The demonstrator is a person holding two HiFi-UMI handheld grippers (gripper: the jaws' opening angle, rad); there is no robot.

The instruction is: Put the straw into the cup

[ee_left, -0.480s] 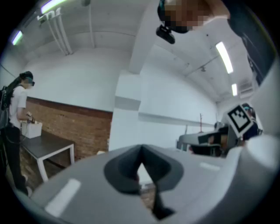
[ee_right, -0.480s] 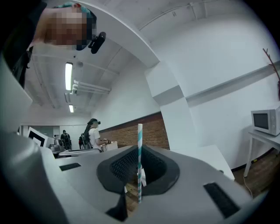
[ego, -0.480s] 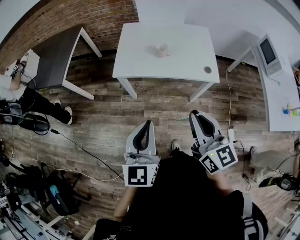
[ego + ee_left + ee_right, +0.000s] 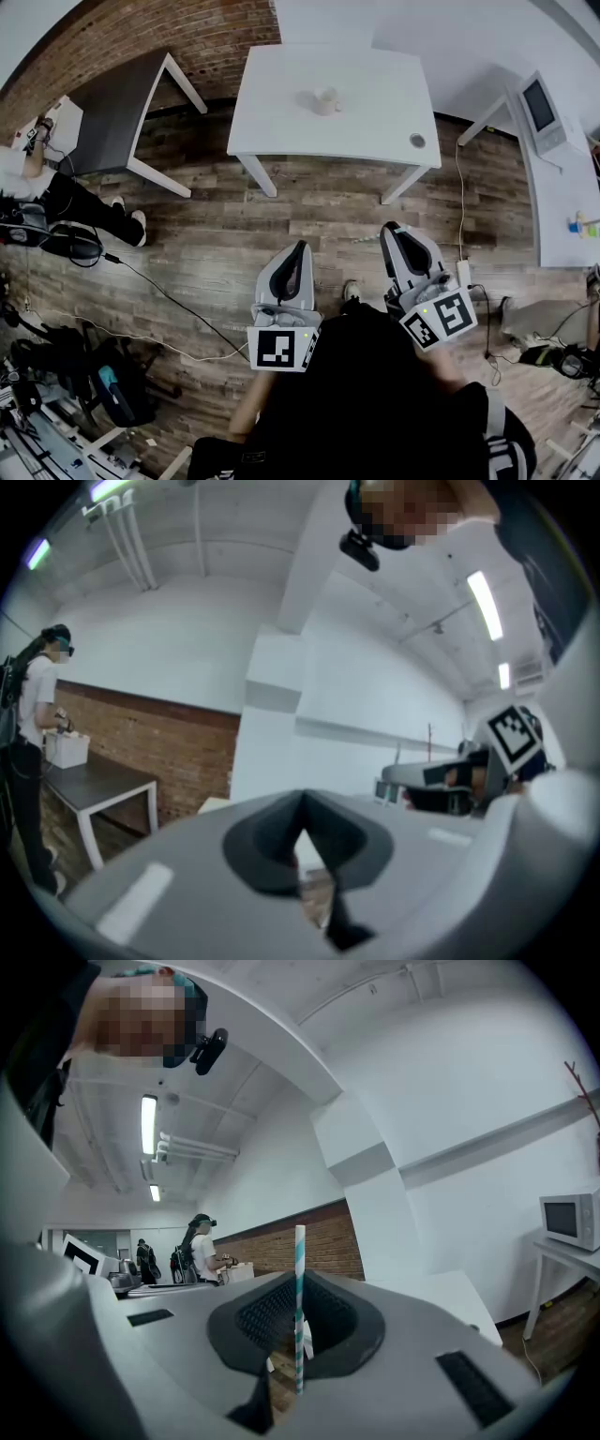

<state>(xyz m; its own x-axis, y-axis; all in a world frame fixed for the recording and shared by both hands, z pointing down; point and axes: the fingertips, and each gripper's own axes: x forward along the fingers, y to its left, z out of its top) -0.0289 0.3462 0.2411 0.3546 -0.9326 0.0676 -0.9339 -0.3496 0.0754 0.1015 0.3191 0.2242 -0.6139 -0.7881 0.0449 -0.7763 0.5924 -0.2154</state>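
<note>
Standing upright between the jaws of the right hand-held gripper (image 4: pixel 397 234), the straw (image 4: pixel 299 1288) is a thin tube banded in teal and white, and the jaws are clamped on its lower part. The left hand-held gripper (image 4: pixel 298 251) has its jaws pressed together with nothing in them. Both hang over the wooden floor (image 4: pixel 216 253), well apart from the pale cup (image 4: pixel 324 100) on the far white table (image 4: pixel 380 117). Against the earlier frame little differs — both hand-held grippers sit a shade lower in the head view, and table and cup have barely shifted.
</note>
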